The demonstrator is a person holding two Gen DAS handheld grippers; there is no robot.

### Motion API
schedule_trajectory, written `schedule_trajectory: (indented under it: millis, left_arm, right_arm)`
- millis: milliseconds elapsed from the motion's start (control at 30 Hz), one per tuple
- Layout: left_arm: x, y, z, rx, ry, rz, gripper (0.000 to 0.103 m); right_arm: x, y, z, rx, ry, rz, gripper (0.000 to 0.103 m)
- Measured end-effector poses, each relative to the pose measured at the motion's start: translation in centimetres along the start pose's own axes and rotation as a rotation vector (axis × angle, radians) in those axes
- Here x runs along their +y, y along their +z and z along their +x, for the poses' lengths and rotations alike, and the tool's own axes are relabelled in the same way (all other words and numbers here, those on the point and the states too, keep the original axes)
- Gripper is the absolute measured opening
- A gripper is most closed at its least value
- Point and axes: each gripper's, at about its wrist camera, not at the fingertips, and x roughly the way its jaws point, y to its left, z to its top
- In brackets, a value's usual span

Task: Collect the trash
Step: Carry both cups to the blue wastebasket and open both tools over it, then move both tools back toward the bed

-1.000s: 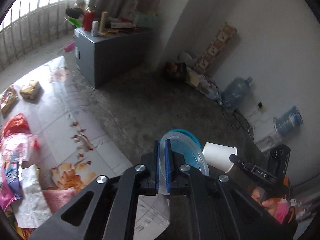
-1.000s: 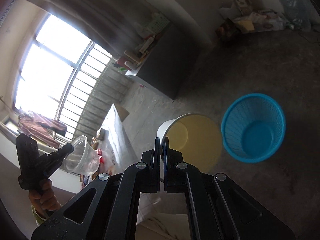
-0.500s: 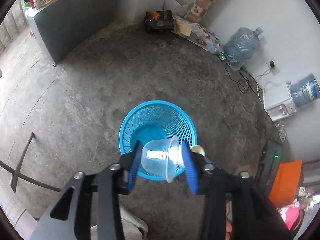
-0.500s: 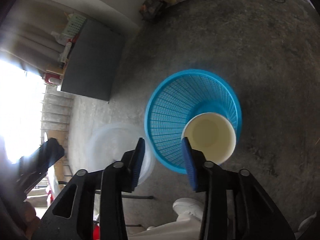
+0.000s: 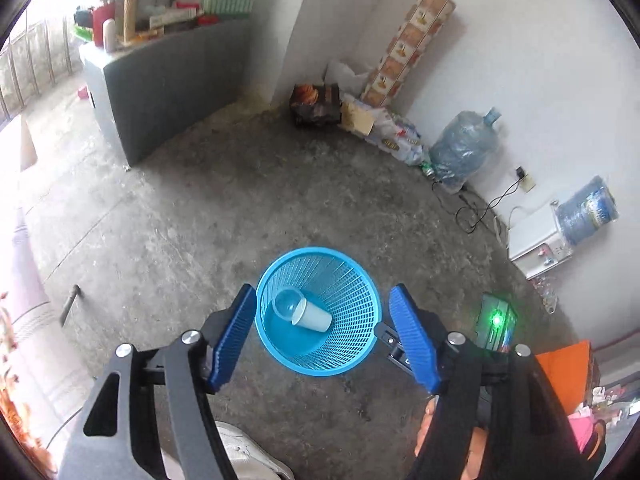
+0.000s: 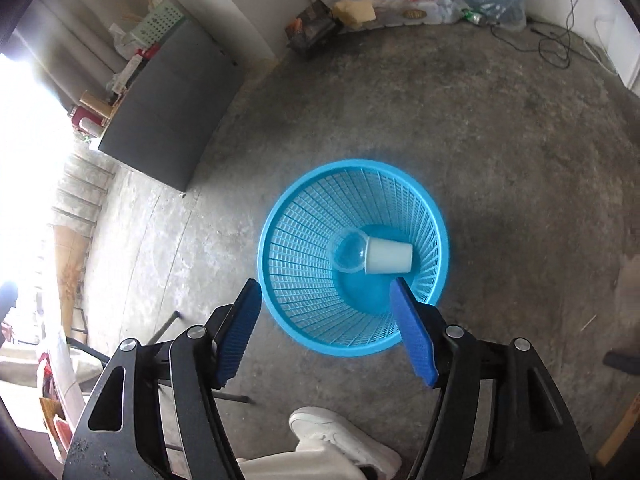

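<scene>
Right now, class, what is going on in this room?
A person holds two grippers above a round blue plastic mesh basket on the concrete floor. The left gripper and right gripper are both open and empty. A white paper cup and a clear plastic cup lie on their sides inside the basket.

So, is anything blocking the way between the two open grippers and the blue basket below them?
Nothing visible does. The left gripper and right gripper both hang open above the blue basket, whose mouth is uncovered. A white paper cup and a clear plastic cup lie at its bottom.
</scene>
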Motion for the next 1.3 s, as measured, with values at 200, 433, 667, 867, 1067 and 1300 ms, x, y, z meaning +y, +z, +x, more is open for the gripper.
schedule_trajectory:
  millis: [200,433,667,867,1067,1300]
  left_arm:
    - [2.1,-2.1,-7.6,-0.060,-0.042,0.028,0.075]
    - [5.5,-5.7,-15.1,-0.073,-0.046,-0.027,0.092]
    - [9.3,-9.0,-22.4,-0.166,0.035,-0.080,0.097]
    - [14.0,-10.9,-28.2,-0.254,0.045,-0.174,0.097]
    - [20.5,-11.9,-34.8,-0.402,0.066,-0.314,0.097]
    - [29.2,-12.8,-38.6,-0.450,0.149,-0.526,0.097]
  right_arm:
    - [2.9,-2.4,-6.6,-0.137,-0.001,-0.157,0.084]
    - [6.9,-5.3,-12.4,-0.244,0.000,-0.270,0.095]
    - [11.3,-7.6,-14.8,-0.293,-0.017,-0.368,0.095]
    - [14.5,-9.3,-16.5,-0.357,-0.020,-0.475,0.095]
    - [18.3,-11.2,-18.6,-0.491,0.087,-0.654,0.095]
    - [23.4,-9.9,-17.5,-0.321,0.388,-0.700,0.095]
